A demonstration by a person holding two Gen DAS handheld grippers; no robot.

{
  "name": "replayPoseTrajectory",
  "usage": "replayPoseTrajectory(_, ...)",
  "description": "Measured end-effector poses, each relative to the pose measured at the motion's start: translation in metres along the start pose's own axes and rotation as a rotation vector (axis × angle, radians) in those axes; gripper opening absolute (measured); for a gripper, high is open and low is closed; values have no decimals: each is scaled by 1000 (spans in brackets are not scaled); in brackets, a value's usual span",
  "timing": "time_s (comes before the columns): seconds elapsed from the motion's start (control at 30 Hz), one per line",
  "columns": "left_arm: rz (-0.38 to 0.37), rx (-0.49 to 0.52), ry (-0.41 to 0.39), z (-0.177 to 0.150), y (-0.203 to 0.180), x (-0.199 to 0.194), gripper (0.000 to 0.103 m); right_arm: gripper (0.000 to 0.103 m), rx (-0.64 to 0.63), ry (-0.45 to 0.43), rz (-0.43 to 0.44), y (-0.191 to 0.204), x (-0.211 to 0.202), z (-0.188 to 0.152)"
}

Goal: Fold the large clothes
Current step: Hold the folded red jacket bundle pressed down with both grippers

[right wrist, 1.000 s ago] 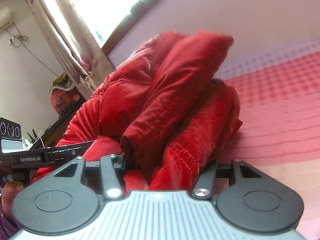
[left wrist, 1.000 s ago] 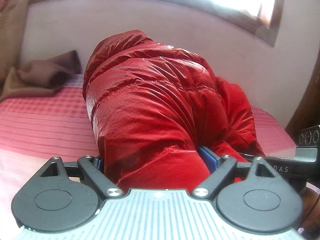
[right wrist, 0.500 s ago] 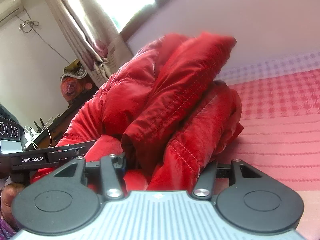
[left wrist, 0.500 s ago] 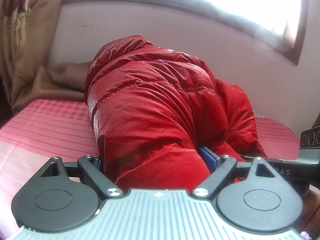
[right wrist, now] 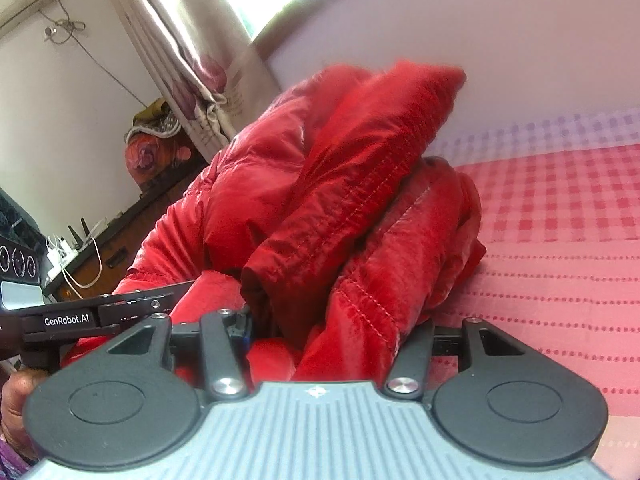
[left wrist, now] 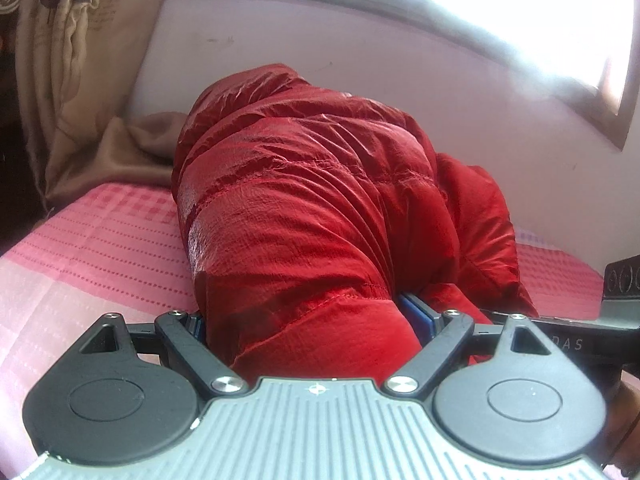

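Pink checked bedspread [left wrist: 92, 248] under a bright window, curtain off to the left. Red down jacket [left wrist: 320, 216] lay bunched straight ahead of both claws. Left gripper [left wrist: 316, 320] clamped a thick fold of it; right gripper [right wrist: 332, 320] gripped layered edges beside it. Step judged: carrying the fold across. Next move likely needs lowering together, then flattening the puffy bulk.

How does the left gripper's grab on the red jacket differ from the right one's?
The left gripper clamps one broad, smooth padded fold of the red jacket; the right gripper pinches several bunched layers with stitched edges. Seen from the left, the jacket rises as one rounded mound; from the right, it splits into separate folds. Both are shut on the jacket, which rests on the pink checked bedspread.
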State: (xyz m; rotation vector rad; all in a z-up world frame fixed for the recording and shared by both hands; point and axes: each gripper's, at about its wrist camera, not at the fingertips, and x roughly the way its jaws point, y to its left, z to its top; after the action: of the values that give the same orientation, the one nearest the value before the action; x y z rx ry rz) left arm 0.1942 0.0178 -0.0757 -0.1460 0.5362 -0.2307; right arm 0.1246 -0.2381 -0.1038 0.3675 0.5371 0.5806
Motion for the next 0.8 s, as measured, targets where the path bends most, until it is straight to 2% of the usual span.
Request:
replayPoseTrajectory(0.4,-12,-33,-1,-4,9,2,88,52,-5,4,-20,3,8,-2)
replayPoseTrajectory(0.67,-19,-55,-9,0,4,-1,87,51,-62,4,-35,12,8,9)
replayPoseTrajectory(0.8,-23,-46,-2,-7,7,3,87,51,-74,11,-41,7,10,2)
